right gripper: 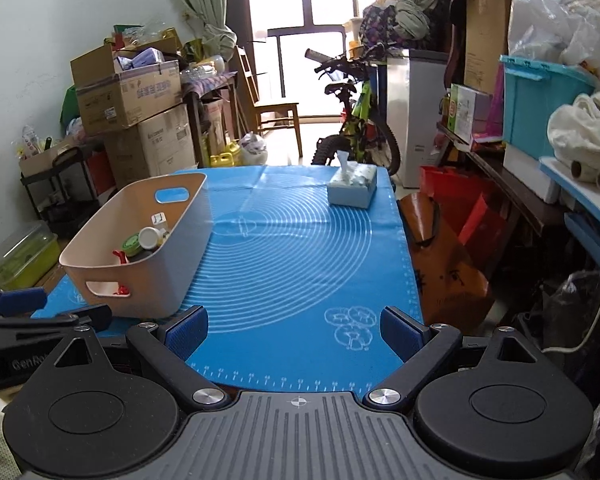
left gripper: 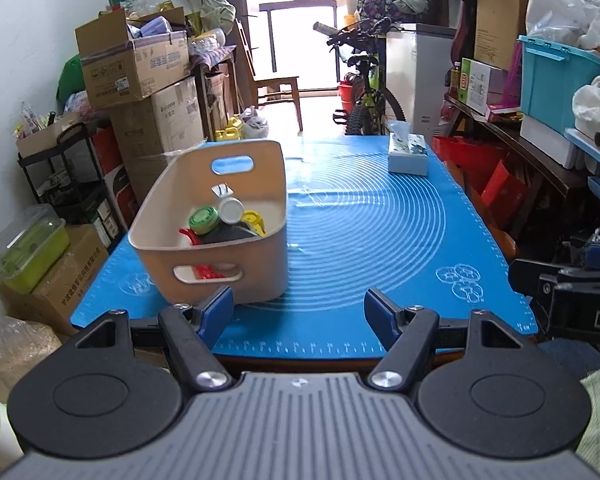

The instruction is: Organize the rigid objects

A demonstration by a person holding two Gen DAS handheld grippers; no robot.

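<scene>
A beige plastic basket (left gripper: pixel 260 268) (right gripper: pixel 172 280) with handle slots stands on the left part of the blue mat (left gripper: pixel 380 232) (right gripper: pixel 300 248). Inside it lie several small items: a green lid (left gripper: pixel 203 219), a white cap (left gripper: pixel 231 210), a yellow piece (left gripper: pixel 254 217), a dark bottle and a red piece (left gripper: pixel 188 236). My left gripper (left gripper: pixel 299 312) is open over the mat's near edge, just right of the basket, with nothing between its fingers. My right gripper (right gripper: pixel 294 330) is open too, empty, over the near right part of the mat.
A tissue box (left gripper: pixel 407 154) (right gripper: pixel 352 188) sits at the mat's far right. Stacked cardboard boxes (left gripper: pixel 140 80) line the left wall. A bicycle (left gripper: pixel 364 100) stands beyond the table, and shelves with a teal bin (left gripper: pixel 556 76) run along the right.
</scene>
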